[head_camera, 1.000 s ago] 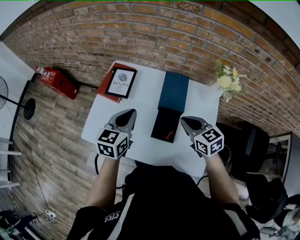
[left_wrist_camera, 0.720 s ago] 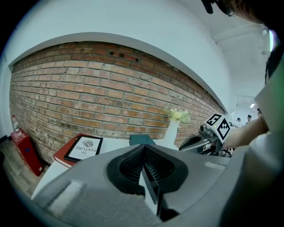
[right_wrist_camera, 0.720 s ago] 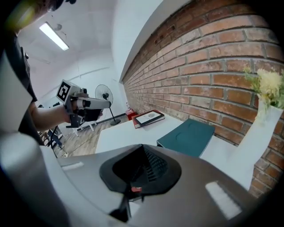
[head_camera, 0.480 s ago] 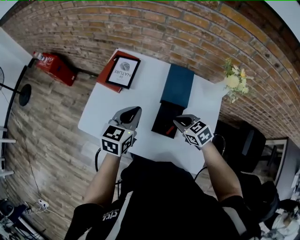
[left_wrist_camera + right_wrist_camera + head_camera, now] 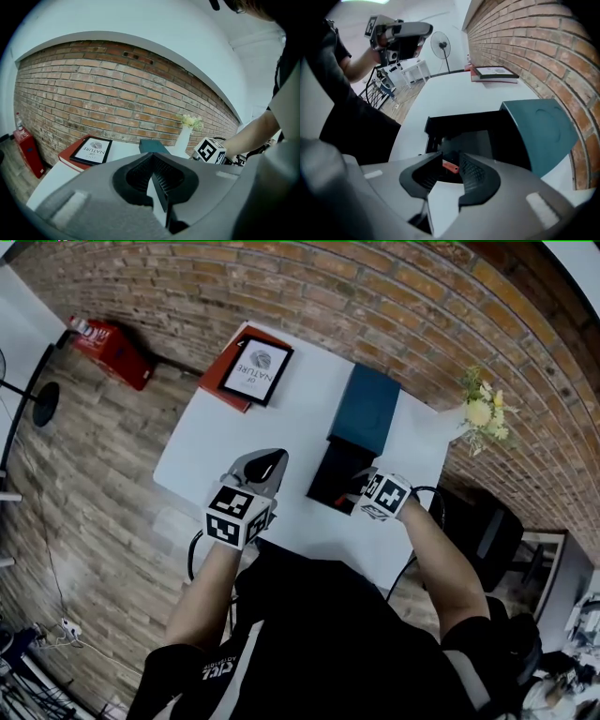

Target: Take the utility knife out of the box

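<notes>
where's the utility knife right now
In the right gripper view, the utility knife lies inside the open black box, at its near end, with the teal lid to the right.

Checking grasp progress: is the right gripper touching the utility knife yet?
Cannot tell. The right gripper view shows the right gripper, its jaws just been opening, straddling the utility knife in the box; depth between them is unclear.
</notes>
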{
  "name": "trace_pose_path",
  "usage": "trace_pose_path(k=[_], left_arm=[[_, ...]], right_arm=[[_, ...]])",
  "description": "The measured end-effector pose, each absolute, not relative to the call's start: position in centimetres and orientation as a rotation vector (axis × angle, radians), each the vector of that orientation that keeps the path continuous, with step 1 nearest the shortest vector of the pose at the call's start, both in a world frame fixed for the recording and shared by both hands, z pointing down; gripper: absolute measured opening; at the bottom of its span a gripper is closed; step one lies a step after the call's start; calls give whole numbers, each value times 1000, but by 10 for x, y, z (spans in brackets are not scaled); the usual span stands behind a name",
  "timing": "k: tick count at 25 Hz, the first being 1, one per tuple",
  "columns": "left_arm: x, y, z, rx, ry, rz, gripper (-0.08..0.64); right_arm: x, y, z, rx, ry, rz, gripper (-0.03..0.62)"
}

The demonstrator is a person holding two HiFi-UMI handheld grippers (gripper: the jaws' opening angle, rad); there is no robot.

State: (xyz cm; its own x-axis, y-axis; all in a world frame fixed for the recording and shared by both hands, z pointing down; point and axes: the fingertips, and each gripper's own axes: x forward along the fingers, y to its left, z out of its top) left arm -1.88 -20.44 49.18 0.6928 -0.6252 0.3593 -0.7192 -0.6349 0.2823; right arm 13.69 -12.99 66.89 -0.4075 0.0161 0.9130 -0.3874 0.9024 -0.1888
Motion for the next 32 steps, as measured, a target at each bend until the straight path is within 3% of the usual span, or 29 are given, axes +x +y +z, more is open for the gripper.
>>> trace_pose_path(k=[15, 18, 20, 23, 28, 32], left_arm=[[-55, -203, 496, 2450, -1119, 292, 8], [-60, -201, 496, 2445, -1127, 291, 8], [-64, -200, 496, 2442, -1133, 290, 8], [-67, -198, 495, 2441, -1137, 286, 8], [-68, -196, 495, 2441, -1136, 283, 8], [-68, -195, 495, 2438, -1137, 276, 8]], right_arm=[[138, -110, 705, -20, -1671, 325, 169], [133, -108, 712, -63, -1658, 275, 134], [133, -111, 714, -57, -1651, 239, 72], [134, -119, 712, 22, -1664, 262, 71], [139, -110, 711, 0, -1631, 311, 190], [133, -112, 716, -17, -1633, 252, 163]])
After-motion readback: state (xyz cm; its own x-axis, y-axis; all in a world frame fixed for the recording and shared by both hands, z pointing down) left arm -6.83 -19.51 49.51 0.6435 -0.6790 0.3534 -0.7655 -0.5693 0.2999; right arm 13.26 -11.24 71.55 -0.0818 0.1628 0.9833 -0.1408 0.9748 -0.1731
